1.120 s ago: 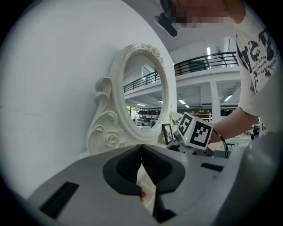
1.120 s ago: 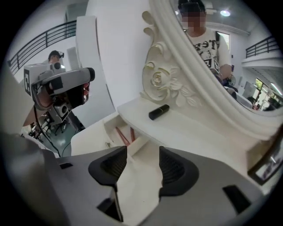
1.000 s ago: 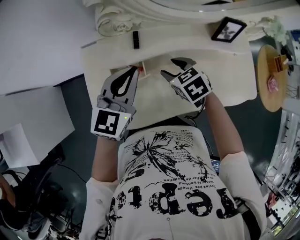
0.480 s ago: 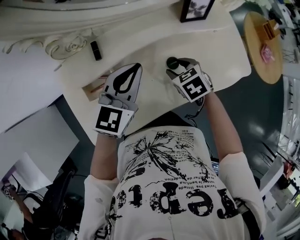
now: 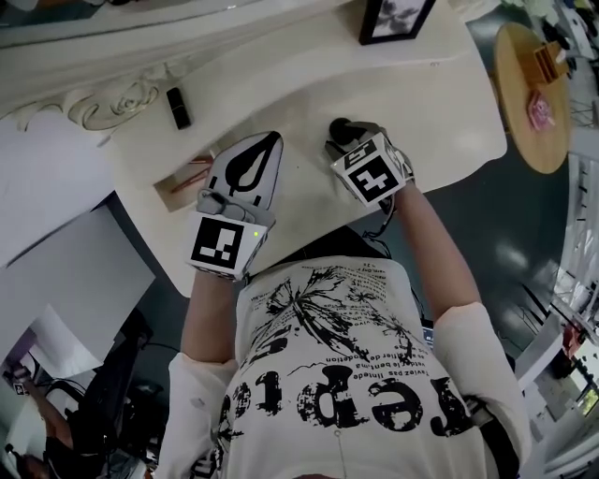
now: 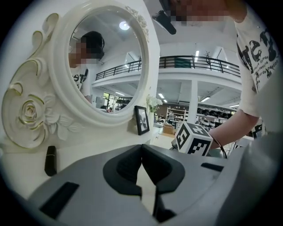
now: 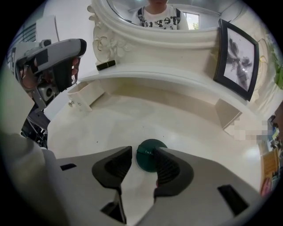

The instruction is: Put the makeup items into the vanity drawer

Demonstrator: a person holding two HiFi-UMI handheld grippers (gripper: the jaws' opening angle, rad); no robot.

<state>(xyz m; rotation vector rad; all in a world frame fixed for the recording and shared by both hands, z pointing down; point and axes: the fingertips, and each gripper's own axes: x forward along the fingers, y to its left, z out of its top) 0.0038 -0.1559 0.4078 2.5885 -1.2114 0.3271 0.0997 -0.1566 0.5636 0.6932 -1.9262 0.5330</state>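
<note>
The cream vanity (image 5: 449,103) runs out of the head view, which crops its oval mirror (image 6: 106,57) and the framed picture (image 5: 393,17) at the back right. Its small drawer (image 5: 184,178) stands pulled out at the left end, the contents hard to make out. Beside it the left gripper (image 5: 270,138) has its jaws pressed together on nothing. Near the middle of the top, the right gripper (image 7: 142,152) points down, jaws parted and just now closing round a dark green round compact (image 7: 149,160), one pad at its rim, the other just beside; a black lipstick (image 5: 177,108) lies at the back left edge.
</note>
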